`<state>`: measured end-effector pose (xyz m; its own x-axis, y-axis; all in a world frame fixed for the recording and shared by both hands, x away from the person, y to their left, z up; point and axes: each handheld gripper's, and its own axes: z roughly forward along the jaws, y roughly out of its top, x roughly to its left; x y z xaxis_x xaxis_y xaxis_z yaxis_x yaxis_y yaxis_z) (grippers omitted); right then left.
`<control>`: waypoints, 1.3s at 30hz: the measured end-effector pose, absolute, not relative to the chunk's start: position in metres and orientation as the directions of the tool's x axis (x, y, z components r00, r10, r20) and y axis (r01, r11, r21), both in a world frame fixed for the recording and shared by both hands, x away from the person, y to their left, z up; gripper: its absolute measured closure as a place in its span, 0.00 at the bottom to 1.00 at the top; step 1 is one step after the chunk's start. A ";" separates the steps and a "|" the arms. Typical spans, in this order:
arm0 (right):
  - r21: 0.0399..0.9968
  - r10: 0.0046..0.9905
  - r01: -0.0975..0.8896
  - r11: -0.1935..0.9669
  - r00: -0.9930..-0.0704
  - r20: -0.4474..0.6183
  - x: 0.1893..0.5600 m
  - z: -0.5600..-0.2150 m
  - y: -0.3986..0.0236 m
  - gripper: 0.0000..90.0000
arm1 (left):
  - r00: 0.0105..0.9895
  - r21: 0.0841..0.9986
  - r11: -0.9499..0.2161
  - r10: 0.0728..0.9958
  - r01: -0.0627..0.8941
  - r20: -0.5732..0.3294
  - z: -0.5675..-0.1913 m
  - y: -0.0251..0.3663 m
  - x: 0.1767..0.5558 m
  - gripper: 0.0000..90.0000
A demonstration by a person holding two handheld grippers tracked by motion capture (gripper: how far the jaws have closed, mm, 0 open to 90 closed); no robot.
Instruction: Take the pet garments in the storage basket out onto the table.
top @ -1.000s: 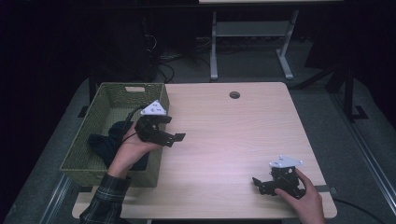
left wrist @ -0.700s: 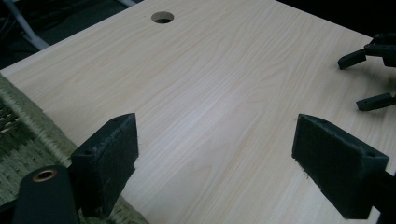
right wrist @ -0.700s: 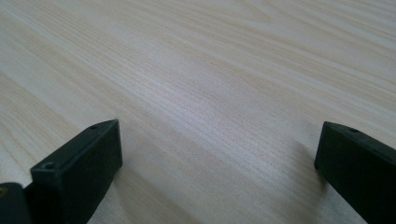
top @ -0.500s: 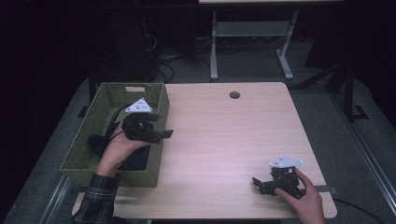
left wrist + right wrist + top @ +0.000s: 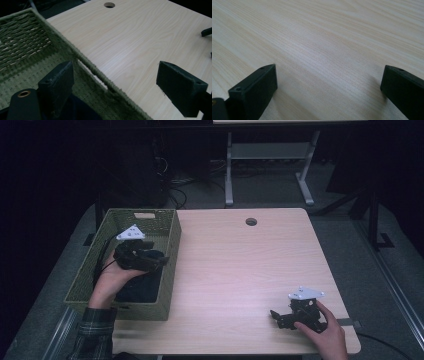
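Straddling basket rim, left tool spread

A green woven basket sits upright at the left edge of the pale wooden table, its long side running away from the person, with a slot handle cut in its far end wall. A dark cloth lies bunched in its near half, its shape hard to make out. In the left gripper view the basket's rim runs diagonally beside the bare tabletop.
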<state>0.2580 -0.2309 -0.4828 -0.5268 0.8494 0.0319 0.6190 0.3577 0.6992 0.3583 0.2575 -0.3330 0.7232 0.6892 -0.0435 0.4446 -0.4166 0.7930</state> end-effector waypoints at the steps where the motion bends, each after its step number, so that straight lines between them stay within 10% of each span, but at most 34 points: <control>1: 0.699 0.850 0.619 0.357 -0.527 0.032 0.258 -0.483 -0.231 0.01 | 0.719 0.792 -0.414 0.693 0.448 -0.045 -0.333 0.260 0.358 0.16; 39: 0.699 0.850 0.619 0.357 -0.526 0.032 0.258 -0.483 -0.231 0.01 | 0.628 0.684 -0.441 0.777 0.581 -0.033 -0.372 0.307 0.366 0.16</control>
